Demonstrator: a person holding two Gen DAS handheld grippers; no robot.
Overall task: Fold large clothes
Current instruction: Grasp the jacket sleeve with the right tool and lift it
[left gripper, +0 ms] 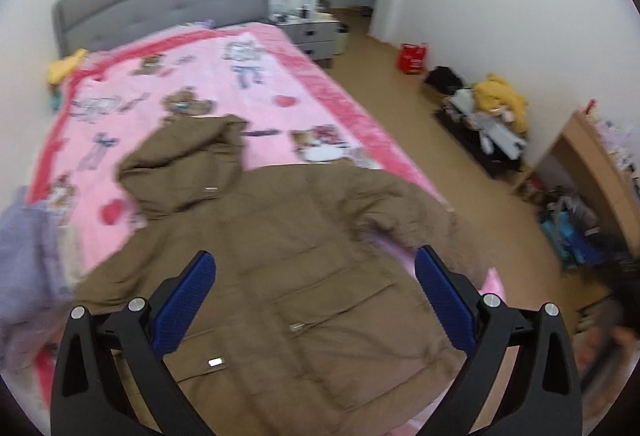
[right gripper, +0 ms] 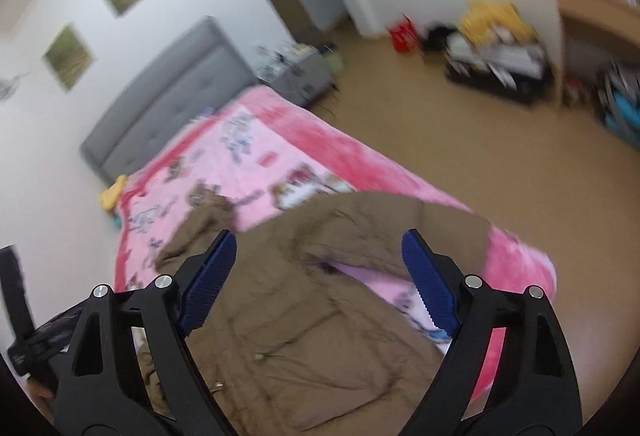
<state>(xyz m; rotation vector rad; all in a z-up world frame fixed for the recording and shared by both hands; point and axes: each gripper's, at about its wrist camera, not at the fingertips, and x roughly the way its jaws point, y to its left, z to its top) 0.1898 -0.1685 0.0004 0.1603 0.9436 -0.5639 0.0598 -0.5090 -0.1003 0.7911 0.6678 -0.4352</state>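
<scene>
We've got the puffy brown hooded jacket (left gripper: pixel 280 256) spread flat on the pink cartoon-print bed blanket (left gripper: pixel 180 83), both tongs, left (left gripper: pixel 314 290) and right (right gripper: pixel 318 276), wide open and empty above it. It's slippery and bulky, so a shallow pinch could slide off mid-fold, or grab blanket too.

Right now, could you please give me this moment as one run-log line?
stage: pre-grasp | brown hooded jacket: spread on pink blanket, unfolded | left gripper: open, empty | right gripper: open, empty
</scene>
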